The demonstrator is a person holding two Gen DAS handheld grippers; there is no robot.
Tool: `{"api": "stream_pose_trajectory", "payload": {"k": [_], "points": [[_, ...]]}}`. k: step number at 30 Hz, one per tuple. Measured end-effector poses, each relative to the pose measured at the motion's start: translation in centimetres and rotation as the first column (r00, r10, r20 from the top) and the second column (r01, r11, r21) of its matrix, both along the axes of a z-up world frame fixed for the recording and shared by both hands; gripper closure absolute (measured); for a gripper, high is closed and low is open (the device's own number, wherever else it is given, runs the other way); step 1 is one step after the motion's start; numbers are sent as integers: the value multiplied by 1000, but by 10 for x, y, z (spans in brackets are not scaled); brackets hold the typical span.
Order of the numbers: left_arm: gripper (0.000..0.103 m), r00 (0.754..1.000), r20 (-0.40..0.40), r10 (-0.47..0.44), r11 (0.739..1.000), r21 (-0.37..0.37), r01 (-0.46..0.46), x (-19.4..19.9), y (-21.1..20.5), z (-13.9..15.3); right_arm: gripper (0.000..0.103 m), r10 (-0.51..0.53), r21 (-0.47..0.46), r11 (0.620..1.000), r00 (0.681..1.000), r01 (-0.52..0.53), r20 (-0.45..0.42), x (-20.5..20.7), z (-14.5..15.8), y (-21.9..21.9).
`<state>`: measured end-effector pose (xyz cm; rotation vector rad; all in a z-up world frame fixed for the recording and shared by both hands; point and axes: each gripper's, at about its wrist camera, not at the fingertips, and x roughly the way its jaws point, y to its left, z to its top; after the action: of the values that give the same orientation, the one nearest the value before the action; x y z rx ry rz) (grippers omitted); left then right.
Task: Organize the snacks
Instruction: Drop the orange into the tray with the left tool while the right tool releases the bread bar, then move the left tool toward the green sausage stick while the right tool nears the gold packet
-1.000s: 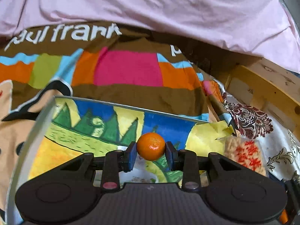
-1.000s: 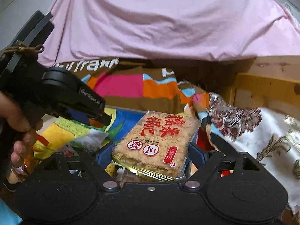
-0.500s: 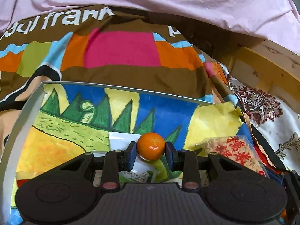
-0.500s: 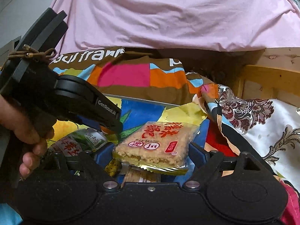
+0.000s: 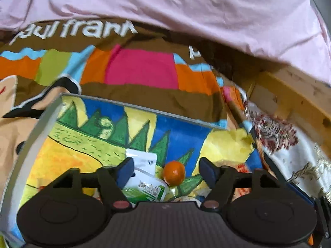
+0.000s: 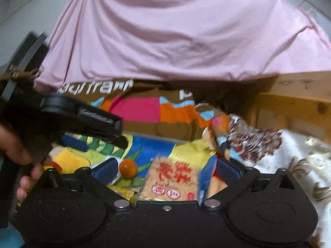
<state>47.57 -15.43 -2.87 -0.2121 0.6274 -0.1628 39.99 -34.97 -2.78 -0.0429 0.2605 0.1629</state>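
A small orange (image 5: 174,173) lies loose in the painted snack box (image 5: 49,111), between the spread fingers of my open left gripper (image 5: 166,170). A green-and-white packet (image 5: 144,184) lies beside it. In the right wrist view the orange (image 6: 128,168) and a rice cracker packet with red print (image 6: 172,178) lie in the box (image 6: 157,138). My right gripper (image 6: 164,168) is open, its fingers wide on either side of the packet. My left gripper (image 6: 86,122) shows at the left, held by a hand.
The box sits on a colourful striped blanket (image 5: 140,70). A pink sheet (image 6: 175,31) hangs behind. A wooden frame (image 6: 293,107) and a white floral cloth (image 6: 289,155) lie to the right.
My left gripper has opened and the orange has dropped into the box. My right gripper has opened and the cracker packet has dropped into the box.
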Motion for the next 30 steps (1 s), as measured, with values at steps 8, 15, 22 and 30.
{"api": "stream_pose_trajectory", "payload": {"k": [8,15,22,30], "points": [[4,994,93,57,997,-50,-52,-50,27,27,1,-48,45,998,996,45,76,-50,51,-4],[1,980,190,63,998,-9,-62,-116,40,58,1,-51,38,998,992,46,116,-110,84,3],[1,971,226,74,997,-12,-73,-186,52,72,1,-70,61,996,993,65,95,-163,94,5],[1,965,256,63,997,21,-71,-246,70,81,1,-77,78,994,996,73,55,-216,91,14]]}}
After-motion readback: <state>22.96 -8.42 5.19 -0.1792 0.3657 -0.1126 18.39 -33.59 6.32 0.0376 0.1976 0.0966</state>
